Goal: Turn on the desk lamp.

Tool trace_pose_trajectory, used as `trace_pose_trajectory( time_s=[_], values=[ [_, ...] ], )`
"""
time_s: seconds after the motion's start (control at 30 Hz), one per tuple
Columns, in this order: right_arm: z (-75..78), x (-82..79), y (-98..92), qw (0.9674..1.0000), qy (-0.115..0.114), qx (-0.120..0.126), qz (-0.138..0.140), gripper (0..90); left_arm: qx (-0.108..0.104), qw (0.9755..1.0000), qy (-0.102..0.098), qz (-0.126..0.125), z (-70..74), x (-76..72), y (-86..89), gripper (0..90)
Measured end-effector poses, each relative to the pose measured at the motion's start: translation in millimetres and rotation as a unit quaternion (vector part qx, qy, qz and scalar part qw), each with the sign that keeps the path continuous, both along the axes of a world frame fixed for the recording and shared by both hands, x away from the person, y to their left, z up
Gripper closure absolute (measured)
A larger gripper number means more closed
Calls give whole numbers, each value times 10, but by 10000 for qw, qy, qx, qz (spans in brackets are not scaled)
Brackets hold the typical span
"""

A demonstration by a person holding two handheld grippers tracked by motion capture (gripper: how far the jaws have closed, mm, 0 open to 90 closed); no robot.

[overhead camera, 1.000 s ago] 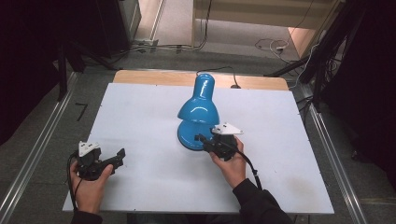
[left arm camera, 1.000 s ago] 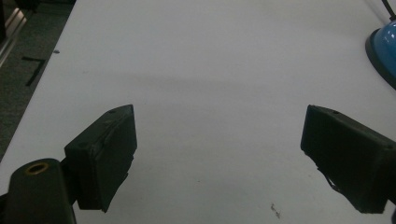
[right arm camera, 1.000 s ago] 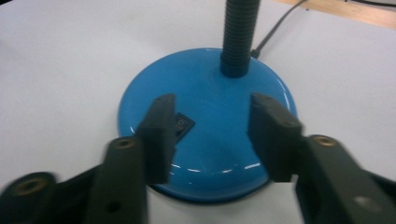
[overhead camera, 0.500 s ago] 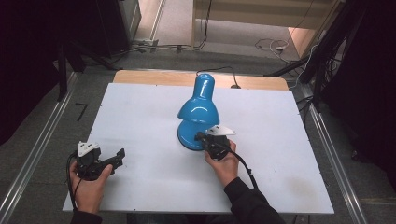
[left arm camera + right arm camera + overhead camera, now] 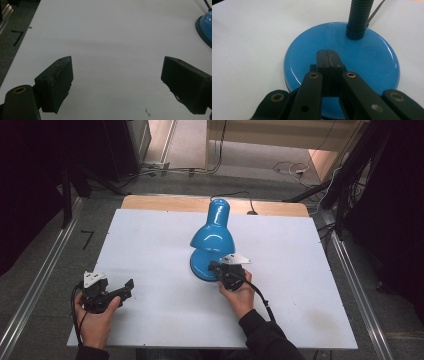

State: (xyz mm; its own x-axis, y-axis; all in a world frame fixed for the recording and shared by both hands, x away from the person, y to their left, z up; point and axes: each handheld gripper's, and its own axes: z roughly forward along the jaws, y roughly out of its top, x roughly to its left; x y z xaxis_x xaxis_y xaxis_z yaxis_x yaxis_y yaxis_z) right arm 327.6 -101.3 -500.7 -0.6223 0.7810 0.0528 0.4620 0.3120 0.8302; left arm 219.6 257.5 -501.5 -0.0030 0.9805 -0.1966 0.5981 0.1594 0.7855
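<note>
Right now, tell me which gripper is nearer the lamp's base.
Right. The right gripper is shut, directly over the blue lamp base. The left gripper sits open near the table's front left, well apart from it.

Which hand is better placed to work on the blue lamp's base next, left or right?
Right, I'd judge. The right claw is shut, its tips over the blue lamp base. The left claw is open over bare table, well away from the lamp.
</note>
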Motion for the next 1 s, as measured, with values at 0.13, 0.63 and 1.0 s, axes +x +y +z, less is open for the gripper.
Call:
trace_pose_trajectory(
  time_s=[0.13,0.63,1.0],
  values=[
    [-4,-3,7,10000,5,-4,16,876,1,10000,1,-1,0,1,-1,116],
    [-14,-13,30,10000,-32,-76,45,880,6,10000,1,-3,0,3,-5,117],
    [-20,-21,38,9999,-76,-105,30,880,12,10000,-3,-1,4,-2,-9,117]
  ],
)
